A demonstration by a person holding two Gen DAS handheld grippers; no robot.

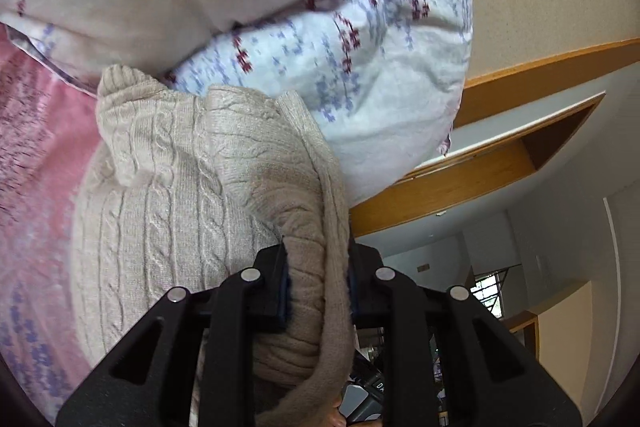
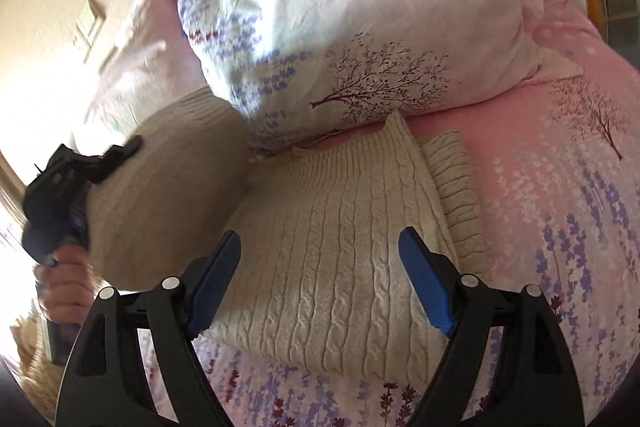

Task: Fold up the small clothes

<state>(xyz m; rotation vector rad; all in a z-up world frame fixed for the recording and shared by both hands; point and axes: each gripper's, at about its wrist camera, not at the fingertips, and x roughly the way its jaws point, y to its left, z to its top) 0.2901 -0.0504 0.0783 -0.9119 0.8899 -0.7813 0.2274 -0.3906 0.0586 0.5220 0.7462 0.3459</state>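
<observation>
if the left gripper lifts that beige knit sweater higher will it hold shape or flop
Likely floppy: the beige knit sweater already bends into a soft fold where the left gripper pinches it. The thick cable knit probably grips well. It will likely sag under its own weight.

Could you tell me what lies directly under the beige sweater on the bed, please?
The sweater rests on the pink floral bedsheet, its top edge against the pillow. Whatever lies beneath its middle is covered.

black tongs [image 2: 320,279] with blue pads [image 2: 426,285] and silver rivets.

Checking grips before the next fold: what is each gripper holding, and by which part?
Left gripper pinches the beige sweater by a bunched edge; right gripper is open, holding nothing.
</observation>
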